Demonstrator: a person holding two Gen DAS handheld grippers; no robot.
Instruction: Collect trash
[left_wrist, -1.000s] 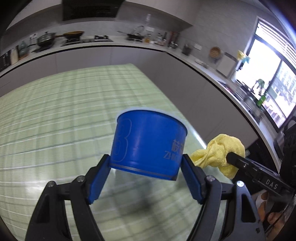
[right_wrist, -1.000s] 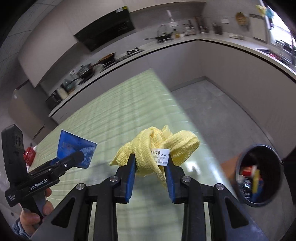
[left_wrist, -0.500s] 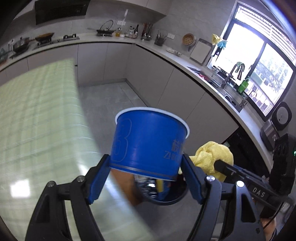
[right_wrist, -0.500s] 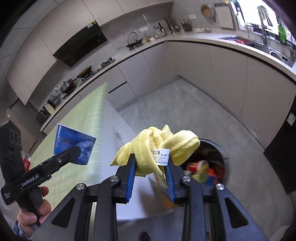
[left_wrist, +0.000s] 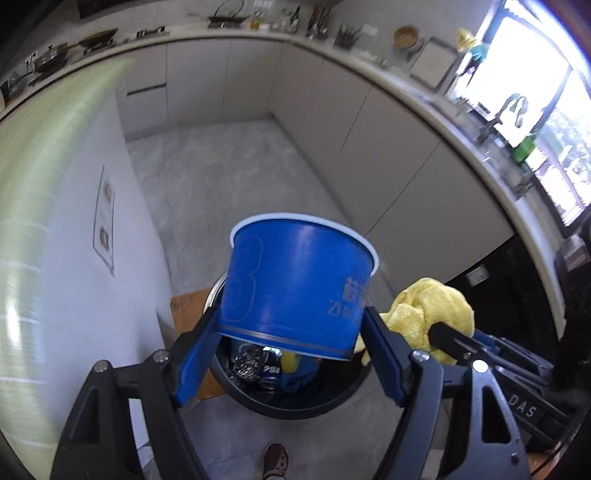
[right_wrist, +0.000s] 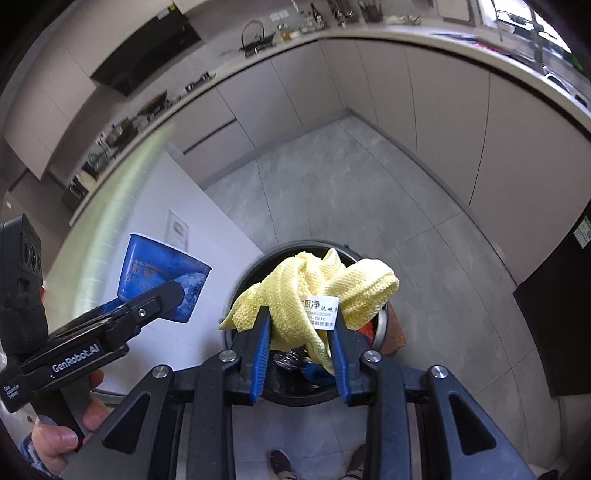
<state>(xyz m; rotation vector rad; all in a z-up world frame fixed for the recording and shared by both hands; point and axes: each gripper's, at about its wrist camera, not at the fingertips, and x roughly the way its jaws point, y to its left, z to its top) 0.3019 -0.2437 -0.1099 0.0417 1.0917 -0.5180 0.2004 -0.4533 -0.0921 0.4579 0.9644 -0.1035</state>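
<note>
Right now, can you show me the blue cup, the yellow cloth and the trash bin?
blue cup (left_wrist: 295, 288), left wrist view, side wall.
yellow cloth (right_wrist: 317, 280), right wrist view, bunched middle.
trash bin (right_wrist: 255, 275), right wrist view, left rim.

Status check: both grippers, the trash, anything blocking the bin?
Left gripper shut on blue cup. Right gripper shut on yellow cloth. Both over open trash bin; nothing blocking.

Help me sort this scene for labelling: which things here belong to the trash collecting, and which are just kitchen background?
Part of the job:
- blue paper cup, held in the left gripper
- yellow cloth, held in the right gripper
- black trash bin on the floor below both, already holding rubbish

Just lying about:
- pans on the stove
- green bottle by the window
- kettle on the counter
</note>
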